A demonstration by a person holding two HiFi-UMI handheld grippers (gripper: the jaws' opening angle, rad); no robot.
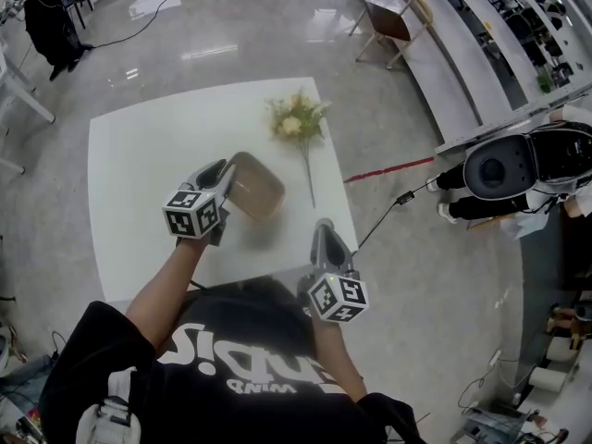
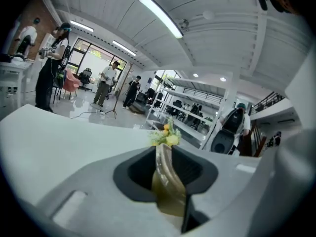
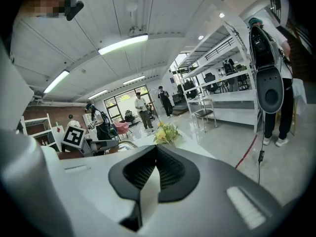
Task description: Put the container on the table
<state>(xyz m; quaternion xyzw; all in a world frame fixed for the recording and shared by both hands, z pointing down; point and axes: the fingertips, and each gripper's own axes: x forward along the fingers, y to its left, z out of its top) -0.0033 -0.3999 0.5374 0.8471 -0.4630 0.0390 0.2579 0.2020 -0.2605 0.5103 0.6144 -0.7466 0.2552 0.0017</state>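
- A white square table (image 1: pixel 129 174) carries a bunch of yellow and cream flowers (image 1: pixel 298 121), lying with the stem toward us.
- Our left hand-held gripper (image 1: pixel 222 178) is on our side of the flowers and to their left. Its jaws pinch the rim wall of the container (image 1: pixel 259 188). In the left gripper view the amber, see-through wall runs straight up between the two pads.
- The container is a tan, shallow, roughly square tub. It is just short of the flowers on our side, close beside the stem. It is tilted, with its open side turned away from the gripper.
- A soft shadow (image 1: pixel 268 231) lies on the table, farther from the flowers than the container and apart from it. The container therefore seems to be clear of the table top, though we cannot tell this for sure.
- Our right hand-held gripper (image 1: pixel 324 232) is farther from the flowers than the container is, just past the stem's end. Its jaws are pressed together with nothing between them.
- Both grippers point toward the flowers, which show past the jaw tips in each gripper view.
- A red line (image 1: pixel 388 169) crosses the glossy floor (image 1: pixel 277 35) to the right of the flowers.
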